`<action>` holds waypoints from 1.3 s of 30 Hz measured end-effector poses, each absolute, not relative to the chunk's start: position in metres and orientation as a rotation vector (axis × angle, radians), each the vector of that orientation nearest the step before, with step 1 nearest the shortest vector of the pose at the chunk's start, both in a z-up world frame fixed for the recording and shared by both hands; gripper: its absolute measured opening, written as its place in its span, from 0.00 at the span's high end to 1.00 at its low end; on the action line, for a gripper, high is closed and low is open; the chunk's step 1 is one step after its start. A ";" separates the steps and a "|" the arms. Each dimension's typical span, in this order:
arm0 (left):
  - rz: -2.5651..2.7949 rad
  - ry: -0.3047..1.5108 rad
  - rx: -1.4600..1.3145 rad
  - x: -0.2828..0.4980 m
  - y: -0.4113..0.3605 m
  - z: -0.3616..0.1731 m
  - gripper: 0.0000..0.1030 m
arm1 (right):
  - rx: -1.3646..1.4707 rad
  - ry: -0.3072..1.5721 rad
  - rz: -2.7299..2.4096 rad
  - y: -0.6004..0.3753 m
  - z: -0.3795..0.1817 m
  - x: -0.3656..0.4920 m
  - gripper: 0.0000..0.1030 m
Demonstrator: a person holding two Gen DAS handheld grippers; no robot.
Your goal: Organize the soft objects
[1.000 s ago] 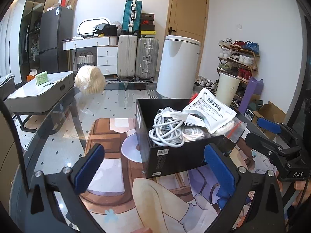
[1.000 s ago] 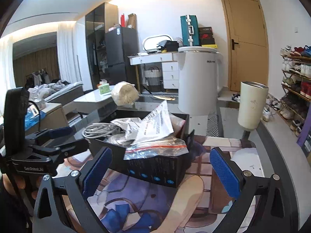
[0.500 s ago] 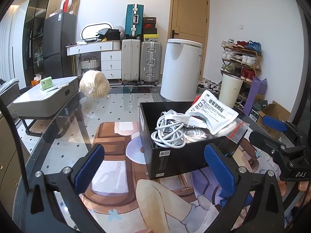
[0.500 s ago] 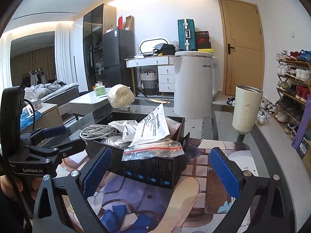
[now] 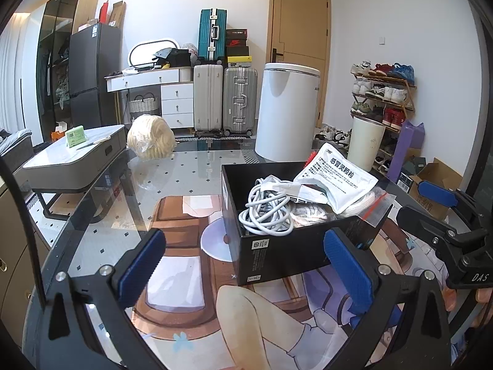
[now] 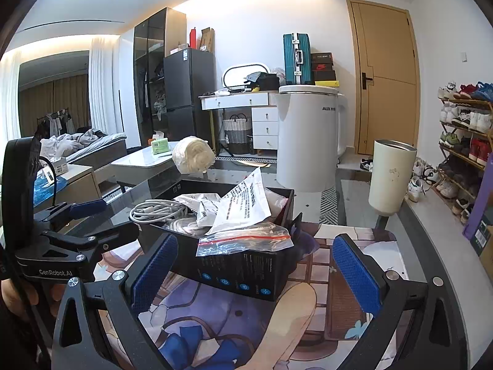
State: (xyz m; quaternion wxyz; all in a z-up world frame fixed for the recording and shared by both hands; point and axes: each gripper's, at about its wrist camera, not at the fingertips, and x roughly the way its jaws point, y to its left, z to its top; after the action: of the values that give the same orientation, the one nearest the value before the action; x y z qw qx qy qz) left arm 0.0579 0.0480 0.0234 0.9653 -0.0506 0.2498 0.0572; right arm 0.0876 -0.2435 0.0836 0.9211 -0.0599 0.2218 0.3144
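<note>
A black box stands on the printed mat of a glass table. It holds a coiled white cable, a white medicine sachet and a clear zip bag with a red strip. A bagged cream bundle lies at the table's far side. My left gripper is open and empty, in front of the box's left corner. My right gripper is open and empty, in front of the box's right side.
A white kettle and a cream tumbler stand behind the box. The glass table's curved edge runs at the left. A low white side table stands beyond it.
Both grippers have pulled back and risen slightly from the box. Both stay open and empty. The box and its contents have not moved.
</note>
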 end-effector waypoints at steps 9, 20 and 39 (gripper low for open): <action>0.116 0.501 -0.098 0.058 0.047 0.025 0.00 | -0.123 0.450 0.649 -0.244 0.083 0.086 0.01; 0.117 0.501 -0.097 0.058 0.047 0.024 0.00 | -0.124 0.450 0.649 -0.244 0.083 0.086 0.01; 0.115 0.497 -0.096 0.059 0.047 0.025 0.00 | -0.119 0.440 0.652 -0.244 0.082 0.086 0.01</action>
State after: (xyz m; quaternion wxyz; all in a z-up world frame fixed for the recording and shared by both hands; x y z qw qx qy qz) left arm 0.0586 0.0469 0.0246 0.9665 -0.0473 0.2457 0.0569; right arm 0.0861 -0.2437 0.0817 0.9219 -0.0578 0.2144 0.3175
